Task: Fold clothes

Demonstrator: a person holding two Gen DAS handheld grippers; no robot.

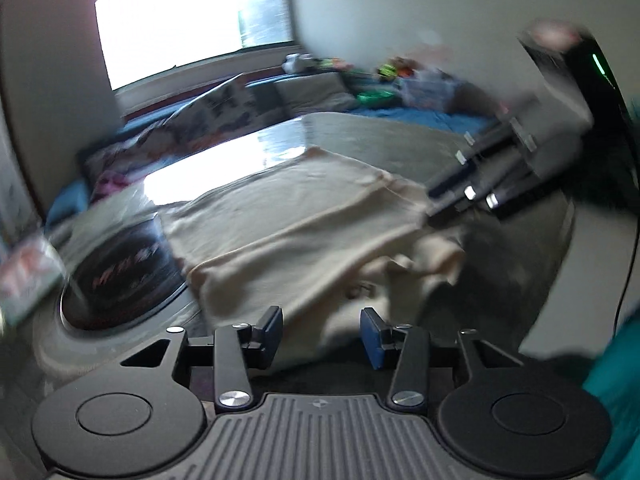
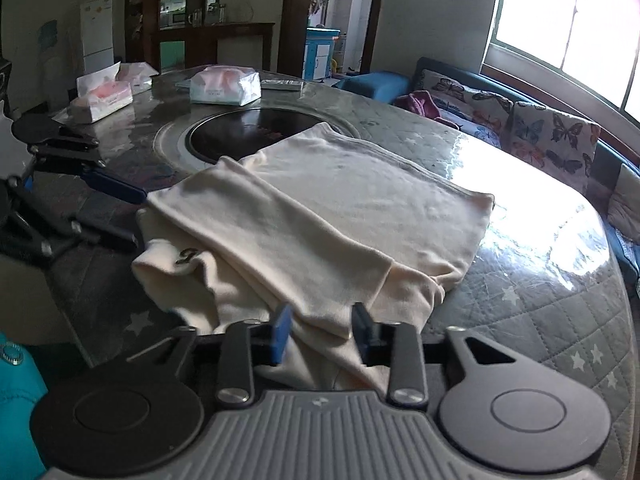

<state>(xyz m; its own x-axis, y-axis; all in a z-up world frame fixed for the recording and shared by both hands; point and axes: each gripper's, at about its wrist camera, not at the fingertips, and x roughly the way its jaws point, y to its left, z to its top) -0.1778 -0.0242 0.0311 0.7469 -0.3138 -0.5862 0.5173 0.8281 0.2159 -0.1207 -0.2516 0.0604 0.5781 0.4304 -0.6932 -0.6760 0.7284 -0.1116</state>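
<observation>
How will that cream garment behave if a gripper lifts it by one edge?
Probably floppy: the cream garment already lies in soft layered folds and droops over the table edge by the right gripper. Likely light, as it looks like thin knit. It may slide when tugged, since the table cover looks glossy.

Cream garment [image 2: 320, 208]: soft matt knit cloth; table [image 2: 540, 208]: quilted fabric w/ glossy clear cover.

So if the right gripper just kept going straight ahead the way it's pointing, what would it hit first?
Most likely the cream garment. The right gripper is open, with the garment's near folded edge already lying between its fingers, so it would push into that cloth at once. The table beyond only comes later.
</observation>
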